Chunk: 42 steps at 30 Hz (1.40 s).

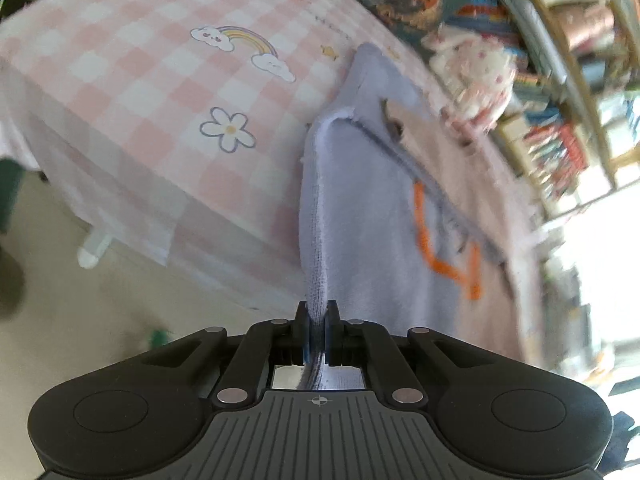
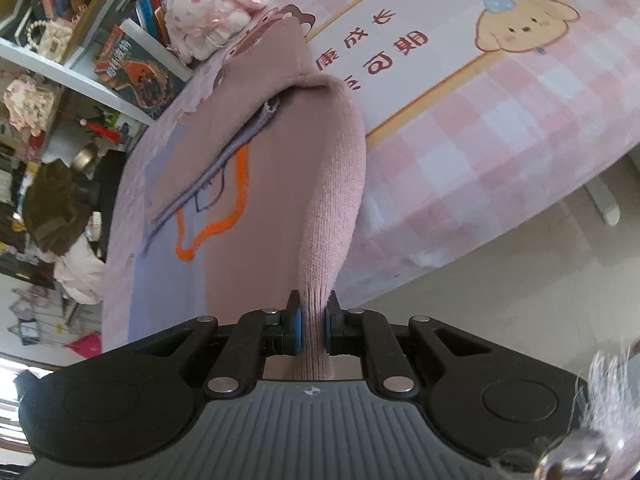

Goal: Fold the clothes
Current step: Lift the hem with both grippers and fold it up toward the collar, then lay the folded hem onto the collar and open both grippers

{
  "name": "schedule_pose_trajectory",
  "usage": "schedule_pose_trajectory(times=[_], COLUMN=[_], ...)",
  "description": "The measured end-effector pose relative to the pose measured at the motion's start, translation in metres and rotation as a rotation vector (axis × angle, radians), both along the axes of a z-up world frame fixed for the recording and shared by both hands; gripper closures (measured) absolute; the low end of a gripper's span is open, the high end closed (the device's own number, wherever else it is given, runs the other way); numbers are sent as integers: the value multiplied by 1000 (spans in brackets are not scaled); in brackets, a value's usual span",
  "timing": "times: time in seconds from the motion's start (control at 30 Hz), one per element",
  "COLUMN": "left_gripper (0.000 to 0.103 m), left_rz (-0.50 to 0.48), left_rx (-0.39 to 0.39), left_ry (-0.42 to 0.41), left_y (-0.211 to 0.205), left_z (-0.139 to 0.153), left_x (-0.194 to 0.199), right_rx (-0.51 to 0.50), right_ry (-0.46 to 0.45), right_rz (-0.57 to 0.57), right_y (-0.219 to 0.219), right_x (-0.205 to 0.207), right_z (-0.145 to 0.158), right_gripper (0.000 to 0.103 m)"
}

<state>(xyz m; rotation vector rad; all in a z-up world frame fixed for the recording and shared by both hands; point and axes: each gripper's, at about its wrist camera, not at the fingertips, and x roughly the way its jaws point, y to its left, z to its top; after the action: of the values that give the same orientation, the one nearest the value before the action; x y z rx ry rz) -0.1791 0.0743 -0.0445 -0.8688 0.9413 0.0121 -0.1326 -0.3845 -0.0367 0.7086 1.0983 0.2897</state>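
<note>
Left wrist view: my left gripper (image 1: 318, 334) pinches a folded lavender edge of the sweater (image 1: 372, 200), its blue pads pressed tight on the knit directly ahead of the camera. From that pinch the fabric runs forward and away onto the pink checked tablecloth (image 1: 132, 92), where the rest of the garment lies with a zip and an orange outline showing to the right of my fingers. On the right wrist view, my right gripper (image 2: 313, 330) is likewise clamped on a dusty-pink ribbed edge of the same sweater (image 2: 280, 184), which stretches ahead onto the cloth. Beyond it, further left, a plush toy (image 2: 208, 12) sits at the far edge near bookshelves (image 2: 60, 12). By my judgement the knit is soft, light and limp, sagging between holds, so corners and hems are the places to grip; thick doubled layers seem to hold well in the pads, though the zip may stiffen one fold.
</note>
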Motion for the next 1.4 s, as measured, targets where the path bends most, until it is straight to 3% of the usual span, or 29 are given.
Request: schedule_pose_trajectory(times=[0.1, 0.3, 0.47, 0.8, 1.13, 1.23, 1.4], left_gripper=[99, 99, 99, 98, 95, 88, 60], left_rz=[42, 126, 125, 105, 58, 31, 2], left_rx=[-76, -168, -94, -73, -70, -57, 30], left_ry=[-85, -271, -334, -248, -99, -58, -62], left_y=[6, 23, 30, 42, 47, 46, 47], left_z=[16, 51, 71, 51, 16, 6, 11], left_x=[8, 47, 98, 192, 250, 260, 267], right_rx=[94, 273, 386, 275, 159, 141, 62], right_ry=[-43, -226, -302, -295, -199, -167, -110], right_rz=[-22, -71, -168, -250, -285, -299, -321], right_y=[-6, -11, -15, 11, 29, 32, 39], right_x=[2, 32, 82, 180, 237, 247, 258], right_z=[12, 56, 77, 80, 46, 36, 28], right_gripper=[93, 93, 93, 93, 93, 89, 76])
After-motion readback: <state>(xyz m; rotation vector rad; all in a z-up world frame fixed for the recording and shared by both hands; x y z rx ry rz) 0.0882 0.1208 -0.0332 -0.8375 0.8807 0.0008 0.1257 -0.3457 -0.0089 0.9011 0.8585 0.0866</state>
